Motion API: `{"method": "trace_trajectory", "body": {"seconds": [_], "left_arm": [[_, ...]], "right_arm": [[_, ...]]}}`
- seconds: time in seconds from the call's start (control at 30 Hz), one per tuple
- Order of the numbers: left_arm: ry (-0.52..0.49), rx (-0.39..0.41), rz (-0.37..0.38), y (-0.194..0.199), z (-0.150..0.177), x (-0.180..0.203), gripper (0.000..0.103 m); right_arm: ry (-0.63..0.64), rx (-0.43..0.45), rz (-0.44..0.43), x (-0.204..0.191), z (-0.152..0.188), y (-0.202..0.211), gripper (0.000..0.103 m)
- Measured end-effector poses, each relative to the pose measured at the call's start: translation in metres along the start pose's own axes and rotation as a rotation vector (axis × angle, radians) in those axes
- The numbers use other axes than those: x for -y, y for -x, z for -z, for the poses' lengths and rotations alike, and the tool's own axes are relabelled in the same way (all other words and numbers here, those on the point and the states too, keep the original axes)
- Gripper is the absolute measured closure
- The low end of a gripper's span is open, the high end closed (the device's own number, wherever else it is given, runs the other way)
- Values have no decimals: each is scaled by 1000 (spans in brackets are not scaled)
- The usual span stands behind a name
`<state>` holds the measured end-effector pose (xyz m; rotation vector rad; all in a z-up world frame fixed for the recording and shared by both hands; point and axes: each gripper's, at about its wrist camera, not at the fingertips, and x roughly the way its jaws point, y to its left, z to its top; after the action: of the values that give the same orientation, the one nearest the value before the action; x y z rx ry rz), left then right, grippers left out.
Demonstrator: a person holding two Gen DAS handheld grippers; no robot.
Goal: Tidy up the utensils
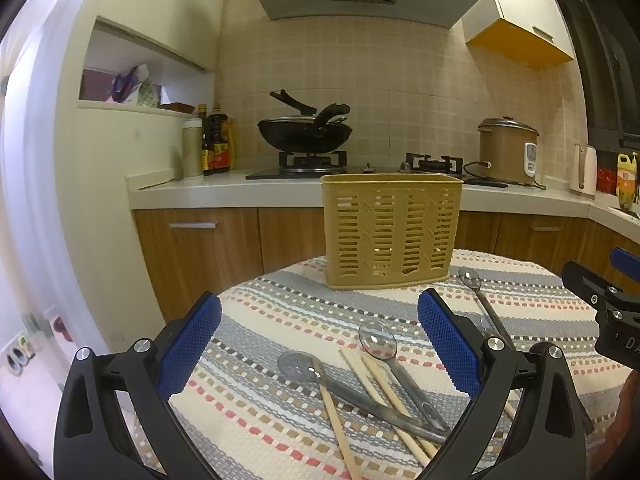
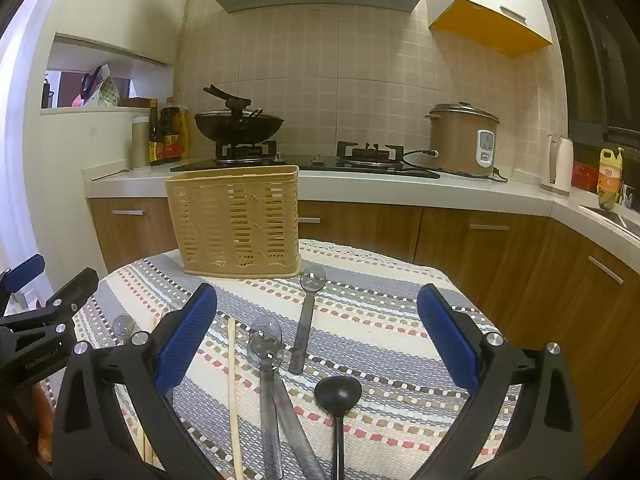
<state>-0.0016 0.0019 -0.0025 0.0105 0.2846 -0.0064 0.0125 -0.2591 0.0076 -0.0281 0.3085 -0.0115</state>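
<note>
A tan slotted utensil basket [image 1: 390,232] [image 2: 236,224] stands upright at the far side of a table with a striped woven cloth [image 1: 280,312] [image 2: 380,320]. Clear plastic spoons [image 1: 378,340] [image 2: 266,344] and wooden chopsticks [image 1: 340,420] [image 2: 233,380] lie loose on the cloth in front of it. One clear spoon [image 1: 470,278] [image 2: 313,278] lies close to the basket, and a black ladle [image 2: 338,394] lies nearest the right gripper. My left gripper [image 1: 320,344] hovers open above the spoons and chopsticks. Over the ladle and spoons, my right gripper [image 2: 318,340] is open too. Neither holds anything.
Behind the table runs a kitchen counter [image 2: 400,188] with a black wok [image 1: 304,132] on a gas hob, sauce bottles [image 1: 216,144], a rice cooker [image 2: 464,140], a white kettle [image 2: 560,164] and an oil bottle [image 2: 610,176]. Wooden cabinet doors [image 2: 480,248] stand below it.
</note>
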Motion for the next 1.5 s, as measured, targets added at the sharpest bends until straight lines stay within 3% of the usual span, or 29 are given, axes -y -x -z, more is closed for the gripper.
{"method": "trace_trajectory", "body": {"seconds": [1.5], "left_arm": [[0, -13, 2, -3, 1, 1, 8]], "right_arm": [[-11, -21, -19, 0, 2, -8, 7]]}}
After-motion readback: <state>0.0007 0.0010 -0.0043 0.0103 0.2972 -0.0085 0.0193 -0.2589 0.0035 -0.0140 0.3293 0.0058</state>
